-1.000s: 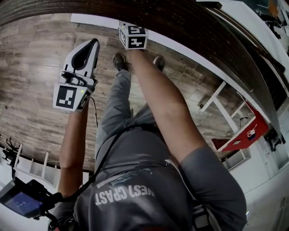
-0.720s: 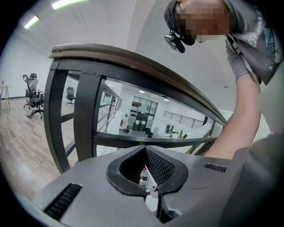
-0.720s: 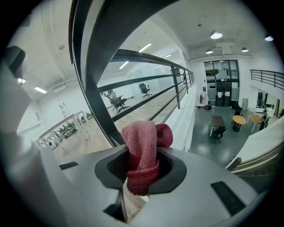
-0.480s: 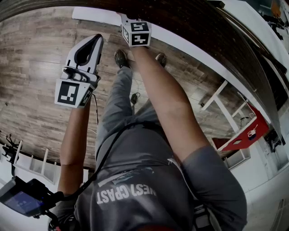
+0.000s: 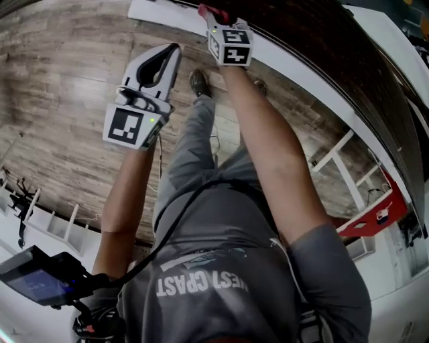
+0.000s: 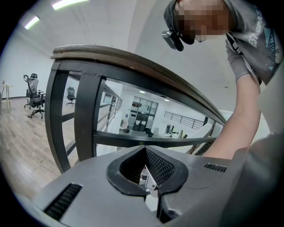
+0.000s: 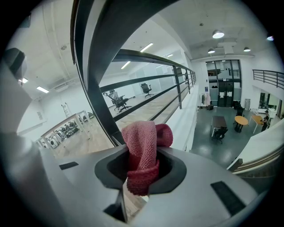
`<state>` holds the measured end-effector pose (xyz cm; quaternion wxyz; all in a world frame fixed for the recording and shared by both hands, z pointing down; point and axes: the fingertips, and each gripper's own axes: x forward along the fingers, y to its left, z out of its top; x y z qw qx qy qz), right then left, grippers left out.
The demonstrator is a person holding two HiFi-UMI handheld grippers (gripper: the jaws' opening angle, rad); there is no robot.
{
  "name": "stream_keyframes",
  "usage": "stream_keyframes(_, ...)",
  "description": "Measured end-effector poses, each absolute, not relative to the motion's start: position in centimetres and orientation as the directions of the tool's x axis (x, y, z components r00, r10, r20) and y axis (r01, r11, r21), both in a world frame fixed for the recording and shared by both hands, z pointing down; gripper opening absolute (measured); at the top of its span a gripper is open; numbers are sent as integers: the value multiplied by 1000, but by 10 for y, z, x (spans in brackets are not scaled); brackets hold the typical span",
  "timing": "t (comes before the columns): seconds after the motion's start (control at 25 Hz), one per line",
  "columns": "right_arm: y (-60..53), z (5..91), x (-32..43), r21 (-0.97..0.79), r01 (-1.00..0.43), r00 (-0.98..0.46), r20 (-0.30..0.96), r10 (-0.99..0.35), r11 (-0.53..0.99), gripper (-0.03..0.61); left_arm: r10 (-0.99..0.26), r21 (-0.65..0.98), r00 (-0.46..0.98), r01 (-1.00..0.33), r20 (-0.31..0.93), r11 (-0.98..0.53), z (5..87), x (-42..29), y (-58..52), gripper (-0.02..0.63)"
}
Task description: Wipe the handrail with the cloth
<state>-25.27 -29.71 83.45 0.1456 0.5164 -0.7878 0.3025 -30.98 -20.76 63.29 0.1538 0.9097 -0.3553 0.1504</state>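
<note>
The dark wooden handrail (image 5: pixel 315 40) curves across the top right of the head view. My right gripper (image 5: pixel 216 19) is raised close against it, shut on a red cloth (image 5: pixel 209 11). In the right gripper view the cloth (image 7: pixel 140 133) bulges out of the shut gripper (image 7: pixel 144 153), just below a dark rail post (image 7: pixel 100 75). My left gripper (image 5: pixel 171 52) hovers to the left, over the floor, apart from the rail. In the left gripper view its jaws (image 6: pixel 145 153) are shut with nothing in them, below the handrail's wooden top (image 6: pixel 133 60) and black balusters (image 6: pixel 86 115).
A white ledge (image 5: pixel 301 70) runs along the foot of the railing over a wood-plank floor (image 5: pixel 60 100). The person's shoes (image 5: pixel 199 84) stand by the ledge. A red stand (image 5: pixel 375 218) sits at the right. Office chairs (image 6: pixel 34 93) stand far off to the left.
Both grippers have risen and shifted right toward the handrail. The red cloth in the right gripper now shows at the top of the head view.
</note>
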Motion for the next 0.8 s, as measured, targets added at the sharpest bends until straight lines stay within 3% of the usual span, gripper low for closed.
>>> stream_keyframes(0.12, -301, 835, -247, -321, -902, -426, 547, -721, 290, 78, -568, 166, 697, -683, 438, -711, 642, -308, -206, 6)
stream_keyframes(0.36, -301, 836, -229, -265, -918, -396, 561, -727, 296, 78, -589, 223, 731, -674, 345, -705, 630, -292, -215, 6)
stream_keyframes(0.8, -296, 831, -233, -256, -922, -387, 559, -733, 292, 78, -587, 226, 731, -673, 348, -704, 629, -296, -209, 6)
